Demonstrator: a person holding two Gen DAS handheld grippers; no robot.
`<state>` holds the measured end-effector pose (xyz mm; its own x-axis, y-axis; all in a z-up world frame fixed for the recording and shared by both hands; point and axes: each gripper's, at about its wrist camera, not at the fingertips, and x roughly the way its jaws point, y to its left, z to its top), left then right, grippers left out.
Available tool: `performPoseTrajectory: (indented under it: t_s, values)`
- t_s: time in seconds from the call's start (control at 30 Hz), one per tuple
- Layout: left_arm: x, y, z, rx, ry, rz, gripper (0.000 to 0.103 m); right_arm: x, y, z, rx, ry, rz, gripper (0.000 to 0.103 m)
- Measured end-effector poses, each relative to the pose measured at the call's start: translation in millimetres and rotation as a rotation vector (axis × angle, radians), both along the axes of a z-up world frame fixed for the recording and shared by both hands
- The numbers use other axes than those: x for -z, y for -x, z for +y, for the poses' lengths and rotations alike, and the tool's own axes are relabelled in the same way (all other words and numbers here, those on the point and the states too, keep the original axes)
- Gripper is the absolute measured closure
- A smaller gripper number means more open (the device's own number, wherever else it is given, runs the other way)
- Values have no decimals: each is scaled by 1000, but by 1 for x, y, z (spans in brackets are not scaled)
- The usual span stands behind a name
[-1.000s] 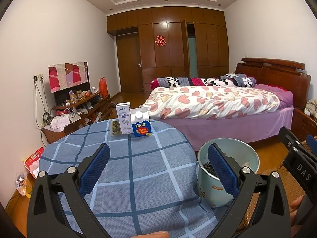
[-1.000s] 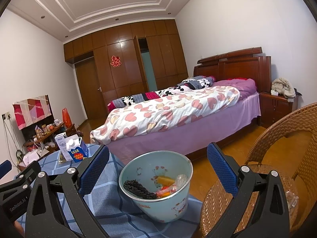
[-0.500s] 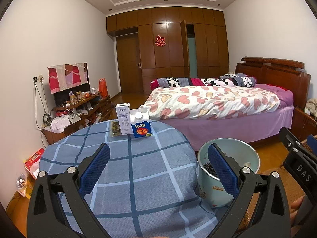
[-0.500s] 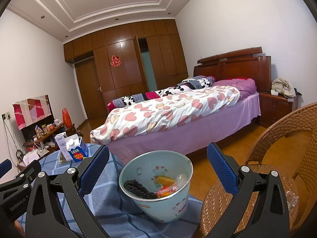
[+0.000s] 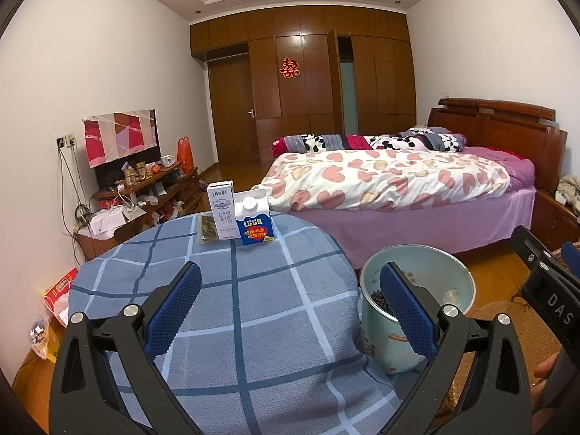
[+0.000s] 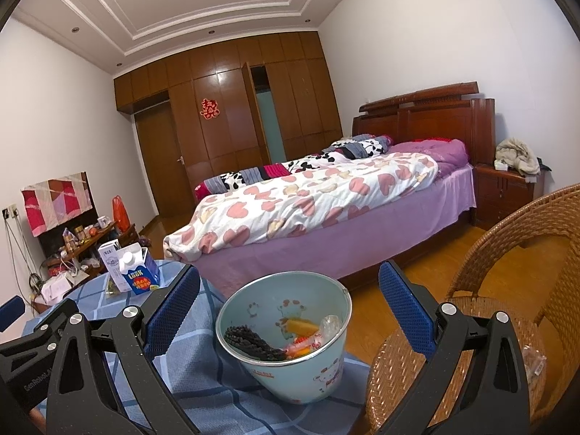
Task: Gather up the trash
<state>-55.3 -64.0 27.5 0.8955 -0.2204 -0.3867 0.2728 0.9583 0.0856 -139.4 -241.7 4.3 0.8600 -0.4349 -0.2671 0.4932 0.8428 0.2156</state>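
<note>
At the surface's far edge stand 2 cartons, possibly empty; both tools, left tool and right tool, gape empty. Bucket overhangs the right edge; bumping tips it.

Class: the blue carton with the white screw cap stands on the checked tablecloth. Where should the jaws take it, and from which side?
Grip the blue carton across its flat side walls, below the sloped top. It stands upright, so come in level from the near edge of the table. The white carton stands close on its left, so the left gripper needs care there.
</note>
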Motion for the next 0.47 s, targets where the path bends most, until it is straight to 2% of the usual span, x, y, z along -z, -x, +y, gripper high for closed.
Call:
performPoseTrajectory:
  t_s: [0.47]
  values:
    - [3, -5, -2, -29, -12, 18, 6, 2, -4, -7, 12, -19, 15, 6]
